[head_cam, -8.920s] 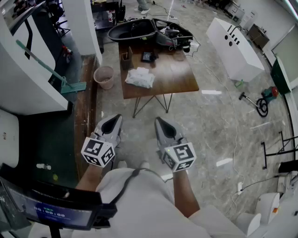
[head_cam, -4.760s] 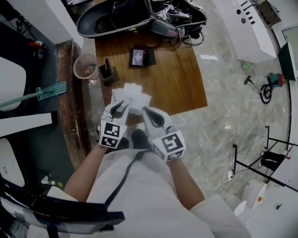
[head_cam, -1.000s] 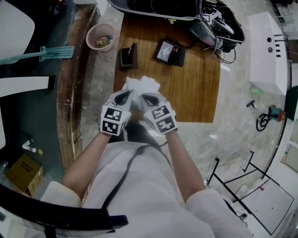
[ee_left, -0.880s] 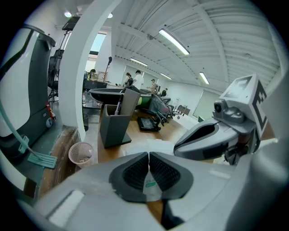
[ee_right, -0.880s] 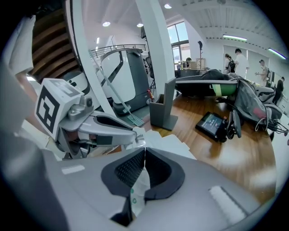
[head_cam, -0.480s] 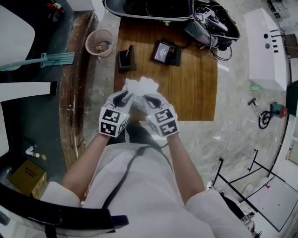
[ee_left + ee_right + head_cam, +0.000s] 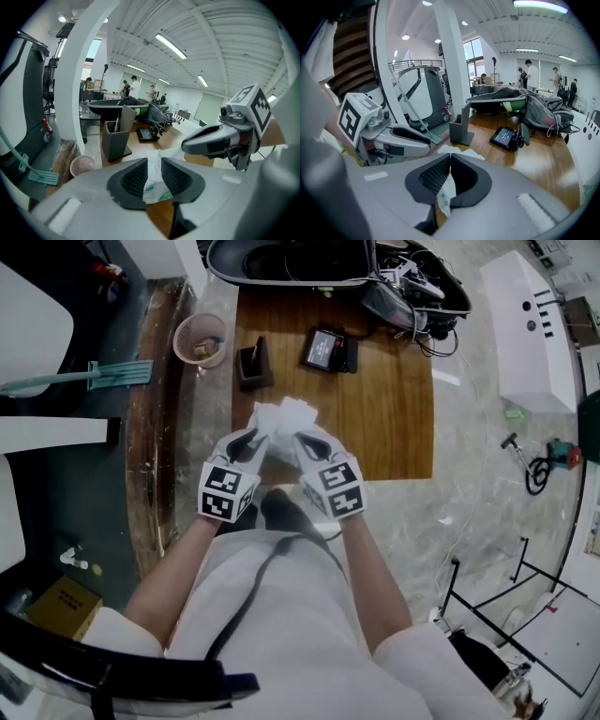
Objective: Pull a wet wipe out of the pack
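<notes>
The white wet wipe pack [image 7: 281, 420] with green print sits at the near edge of the wooden table [image 7: 384, 418]. Both grippers meet at its near side. My left gripper [image 7: 248, 439] is on the left, and its jaws stand close on the pack's film [image 7: 154, 187]. On the right, my right gripper [image 7: 305, 440] has its jaw tips together, pinching a strip of the pack's white, green-dotted film [image 7: 446, 192]. White folds of the pack [image 7: 461, 152] show just beyond those jaws. Each gripper view shows the other gripper close alongside.
On the table behind the pack stand a grey pen holder [image 7: 253, 362] and a dark device [image 7: 326, 348]. An open black case with cables [image 7: 309, 259] fills the far end. A pink bin [image 7: 200, 338] and a green mop [image 7: 84, 379] are on the floor at left.
The person walked up to the table and brought both grippers onto the pack. Over the last second the grippers have barely moved.
</notes>
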### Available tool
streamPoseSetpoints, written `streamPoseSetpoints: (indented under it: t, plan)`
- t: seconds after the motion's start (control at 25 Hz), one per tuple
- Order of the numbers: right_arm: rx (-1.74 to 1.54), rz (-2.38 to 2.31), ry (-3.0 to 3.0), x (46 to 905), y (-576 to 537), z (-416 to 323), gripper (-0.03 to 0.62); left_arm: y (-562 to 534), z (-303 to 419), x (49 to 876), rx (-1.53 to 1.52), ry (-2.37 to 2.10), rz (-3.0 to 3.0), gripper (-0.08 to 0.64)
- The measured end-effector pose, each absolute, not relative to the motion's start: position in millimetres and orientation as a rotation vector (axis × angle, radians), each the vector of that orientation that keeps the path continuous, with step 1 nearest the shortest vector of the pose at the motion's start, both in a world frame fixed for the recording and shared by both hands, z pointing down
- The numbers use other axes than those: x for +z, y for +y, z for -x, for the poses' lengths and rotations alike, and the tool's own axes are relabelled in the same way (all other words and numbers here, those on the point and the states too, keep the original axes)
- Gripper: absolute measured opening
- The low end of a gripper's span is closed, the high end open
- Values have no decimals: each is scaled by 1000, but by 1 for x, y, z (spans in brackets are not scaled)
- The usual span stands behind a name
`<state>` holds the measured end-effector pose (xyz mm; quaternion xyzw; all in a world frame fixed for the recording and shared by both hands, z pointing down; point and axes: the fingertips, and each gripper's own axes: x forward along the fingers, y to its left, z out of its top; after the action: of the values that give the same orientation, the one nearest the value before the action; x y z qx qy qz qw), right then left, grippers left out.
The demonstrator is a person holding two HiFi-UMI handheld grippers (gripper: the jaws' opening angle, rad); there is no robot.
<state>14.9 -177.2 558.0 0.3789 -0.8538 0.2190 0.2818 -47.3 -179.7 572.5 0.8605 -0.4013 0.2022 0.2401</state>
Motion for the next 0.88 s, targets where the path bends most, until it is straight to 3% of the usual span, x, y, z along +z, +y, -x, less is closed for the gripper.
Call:
streamPoseSetpoints:
  t: [0.88]
  plan:
    - [534, -1212, -2349, 514, -170, -24, 14, -172, 48, 513, 514, -1070, -2507, 100]
